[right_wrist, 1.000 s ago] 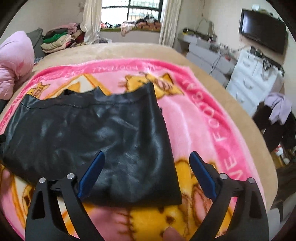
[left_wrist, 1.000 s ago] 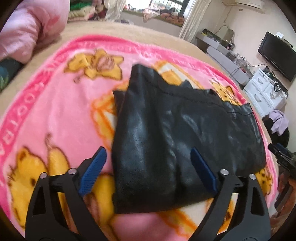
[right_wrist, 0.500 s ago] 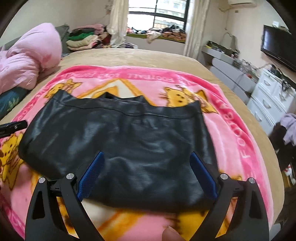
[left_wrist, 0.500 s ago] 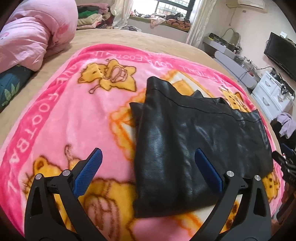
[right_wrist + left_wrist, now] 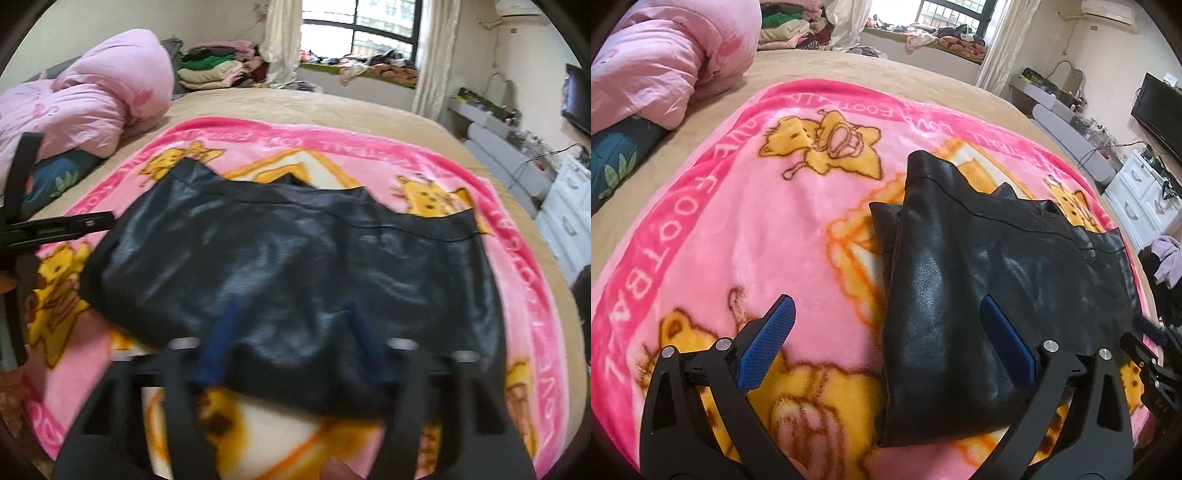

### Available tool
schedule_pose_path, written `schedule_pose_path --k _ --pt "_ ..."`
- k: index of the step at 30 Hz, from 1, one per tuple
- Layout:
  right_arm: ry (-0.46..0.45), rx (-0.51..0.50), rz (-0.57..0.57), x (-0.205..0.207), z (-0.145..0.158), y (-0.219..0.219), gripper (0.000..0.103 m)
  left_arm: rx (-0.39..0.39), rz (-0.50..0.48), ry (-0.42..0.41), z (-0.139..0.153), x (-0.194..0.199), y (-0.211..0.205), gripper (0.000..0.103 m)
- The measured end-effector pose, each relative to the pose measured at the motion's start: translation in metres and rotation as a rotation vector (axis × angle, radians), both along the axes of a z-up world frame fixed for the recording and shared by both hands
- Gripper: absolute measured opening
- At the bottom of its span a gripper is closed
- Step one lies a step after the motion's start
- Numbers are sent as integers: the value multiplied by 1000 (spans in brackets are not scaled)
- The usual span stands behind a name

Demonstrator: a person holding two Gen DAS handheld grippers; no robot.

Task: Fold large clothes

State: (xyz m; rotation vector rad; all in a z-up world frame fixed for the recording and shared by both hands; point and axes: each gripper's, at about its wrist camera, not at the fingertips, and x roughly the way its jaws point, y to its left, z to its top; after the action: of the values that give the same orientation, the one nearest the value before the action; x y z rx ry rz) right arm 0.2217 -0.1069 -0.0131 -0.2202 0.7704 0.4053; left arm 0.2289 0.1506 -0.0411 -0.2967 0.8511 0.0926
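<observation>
A black leather-like garment (image 5: 990, 266) lies folded flat on a pink cartoon blanket (image 5: 738, 221). My left gripper (image 5: 886, 306) hovers open over the garment's left edge, one blue finger above the blanket and the other above the black cloth. In the right wrist view, which is blurred by motion, the garment (image 5: 295, 266) spreads wide. My right gripper (image 5: 293, 306) hangs over its near edge with jaws closing. Cloth lies between the fingers, and a gap still shows between the pads. The left gripper's black body (image 5: 55, 225) shows at that view's left edge.
The blanket lies on a beige bed (image 5: 314, 103). A pink duvet (image 5: 665, 62) is bunched at the far left, with a dark pillow (image 5: 617, 158) beside it. White drawers (image 5: 1145, 206) and a TV (image 5: 1160, 110) stand to the right of the bed.
The right gripper has slid left along the garment's near edge, and its fingers have drawn much closer together. The left gripper stays open and has barely shifted.
</observation>
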Motion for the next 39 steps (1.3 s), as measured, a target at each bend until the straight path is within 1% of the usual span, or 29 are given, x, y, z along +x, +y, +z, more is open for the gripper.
schedule_pose_path --k 1,2,3,5,6,7,10,12,13,14,16,18,23,25,26,27,28,30,32,34,36,37,39 --pt "28 0 18 1 -4 4 21 2 1 3 -1 1 0 94" --pt "61 -18 33 2 -11 9 14 2 0 4 -2 3 -1 94" --pt "89 -39 37 4 -19 13 11 0 -4 7 -3 5 -2 94" --pt "151 -77 34 10 -43 19 11 6 -12 18 -6 10 -4 94" --pt "162 -91 31 13 -56 21 11 3 -21 25 -8 13 -6 94" --pt "162 -89 23 14 -61 22 12 -7 -38 33 -10 17 -8 94" --pt "168 -72 19 14 -56 21 13 -15 -65 53 -15 28 -15 94" --pt "201 -4 10 19 -44 15 13 4 -77 69 -18 35 -20 94" --pt "200 32 4 23 -39 10 13 9 -83 73 -19 38 -22 94" --pt "179 64 -9 30 -28 8 13 8 -89 71 -19 39 -23 94" --pt "137 51 -37 43 -18 11 13 7 -95 73 -19 42 -24 94" --pt "134 48 -60 66 -14 16 13 13 -98 69 -18 41 -25 94" --pt "165 68 -145 128 -18 27 13 35 -106 76 -16 42 -23 94" --pt "217 62 -158 151 -28 32 13 31 -107 66 -12 42 -20 94" --pt "281 44 -163 162 -41 35 13 36 -104 63 -10 43 -19 94" --pt "309 37 -167 168 -50 36 13 44 -103 56 -8 44 -18 94" --pt "315 35 -169 171 -55 36 13 50 -103 54 -8 43 -18 94" --pt "303 36 -173 171 -60 37 13 53 -104 62 -8 44 -17 94" --pt "299 41 -171 169 -57 37 13 46 -107 61 -9 45 -15 94" --pt "271 50 -159 164 -47 34 13 43 -106 65 -10 47 -15 94" --pt "212 53 -129 141 -31 32 15 37 -110 62 -9 47 -14 94" --pt "197 66 -110 130 -25 29 18 42 -110 61 -9 48 -15 94" --pt "181 71 -82 106 -21 26 18 50 -106 55 -8 48 -15 94"
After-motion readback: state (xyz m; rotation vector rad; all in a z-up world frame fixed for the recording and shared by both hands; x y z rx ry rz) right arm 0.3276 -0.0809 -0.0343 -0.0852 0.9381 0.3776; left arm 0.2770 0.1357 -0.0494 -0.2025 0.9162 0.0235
